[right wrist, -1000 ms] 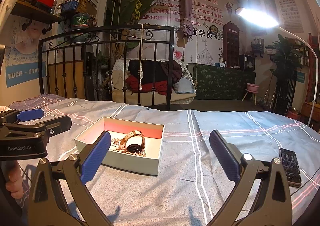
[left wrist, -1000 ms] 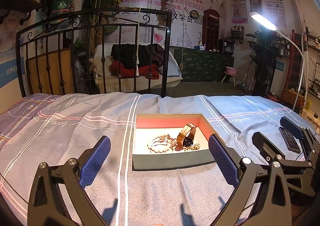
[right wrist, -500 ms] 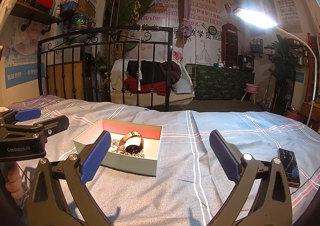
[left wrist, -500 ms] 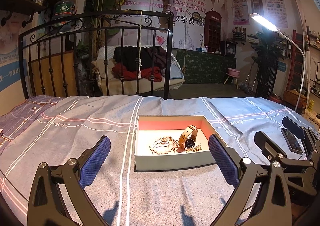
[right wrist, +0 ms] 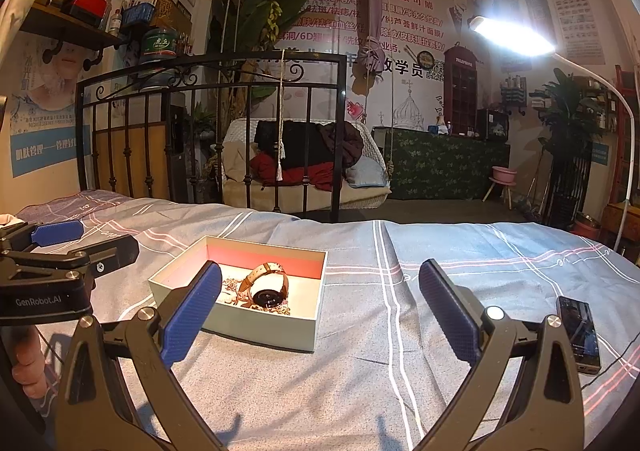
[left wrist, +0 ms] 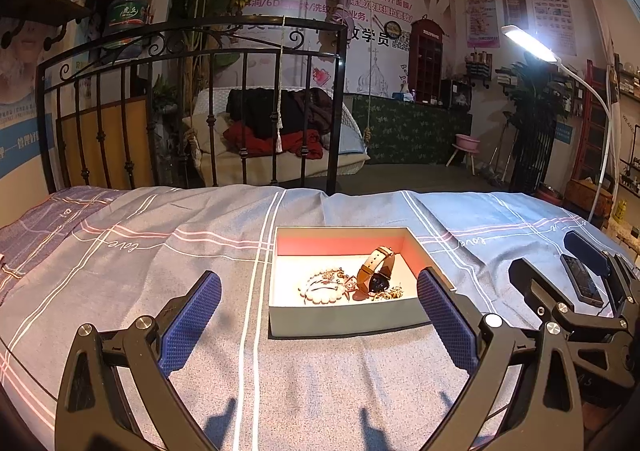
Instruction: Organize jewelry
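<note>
An open pale box (left wrist: 344, 319) (right wrist: 256, 329) with a red inner wall sits on the grey striped bedspread. Inside lie a watch (left wrist: 376, 271) (right wrist: 266, 287) with a tan strap, a pale bead bracelet (left wrist: 322, 291) and thin gold chains (left wrist: 390, 293). My left gripper (left wrist: 318, 315) is open and empty, just short of the box's near wall. My right gripper (right wrist: 318, 311) is open and empty, to the right of the box; its left finger overlaps the box's near corner in the right wrist view.
A black phone (right wrist: 578, 333) (left wrist: 580, 285) lies on the bedspread at the right. A black iron bed frame (left wrist: 192, 107) stands at the far edge of the bed. A lit floor lamp (right wrist: 516, 37) arches over from the right.
The left gripper has drifted left, so the box sits further right between its fingers. The right gripper has shifted slightly. Both stay open.
</note>
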`<state>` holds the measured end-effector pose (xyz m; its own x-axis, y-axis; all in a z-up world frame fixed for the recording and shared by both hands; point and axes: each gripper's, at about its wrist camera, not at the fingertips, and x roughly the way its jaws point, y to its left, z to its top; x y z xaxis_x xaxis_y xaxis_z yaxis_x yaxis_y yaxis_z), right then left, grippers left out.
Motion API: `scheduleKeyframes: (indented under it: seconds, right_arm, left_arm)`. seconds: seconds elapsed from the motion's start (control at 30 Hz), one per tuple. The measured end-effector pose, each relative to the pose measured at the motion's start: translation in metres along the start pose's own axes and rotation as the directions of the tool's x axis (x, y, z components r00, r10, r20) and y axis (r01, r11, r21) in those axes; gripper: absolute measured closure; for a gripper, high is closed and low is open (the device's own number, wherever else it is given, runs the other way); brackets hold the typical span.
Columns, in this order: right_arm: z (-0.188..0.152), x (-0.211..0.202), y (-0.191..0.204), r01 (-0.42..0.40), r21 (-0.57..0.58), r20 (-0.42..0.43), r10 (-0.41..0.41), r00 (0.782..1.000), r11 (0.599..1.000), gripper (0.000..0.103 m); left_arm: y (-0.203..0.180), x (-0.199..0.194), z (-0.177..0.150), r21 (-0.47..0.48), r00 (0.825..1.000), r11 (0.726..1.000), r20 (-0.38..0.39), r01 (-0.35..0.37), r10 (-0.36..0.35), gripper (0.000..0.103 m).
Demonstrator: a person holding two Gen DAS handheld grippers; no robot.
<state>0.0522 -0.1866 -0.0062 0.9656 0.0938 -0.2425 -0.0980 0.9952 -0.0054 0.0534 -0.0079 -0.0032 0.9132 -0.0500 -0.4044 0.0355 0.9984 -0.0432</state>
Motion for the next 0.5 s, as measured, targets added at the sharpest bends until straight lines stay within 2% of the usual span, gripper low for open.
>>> scheduleKeyframes:
  seconds: [0.2,0.5]
  right_arm:
    - [0.0001,0.0,0.0002,0.0,-0.001,0.001,0.0,1.0,1.0,0.006]
    - [-0.0019,-0.0005,-0.0001,-0.001,-0.001,-0.009,0.001,1.0,1.0,0.006]
  left_arm:
    - [0.0018,-0.0019,-0.0007,-0.018,1.0,1.0,0.002,0.003,-0.003,0.007]
    - [-0.0014,0.0,-0.0014,0.007,1.0,1.0,-0.014,0.008,-0.008,0.007]
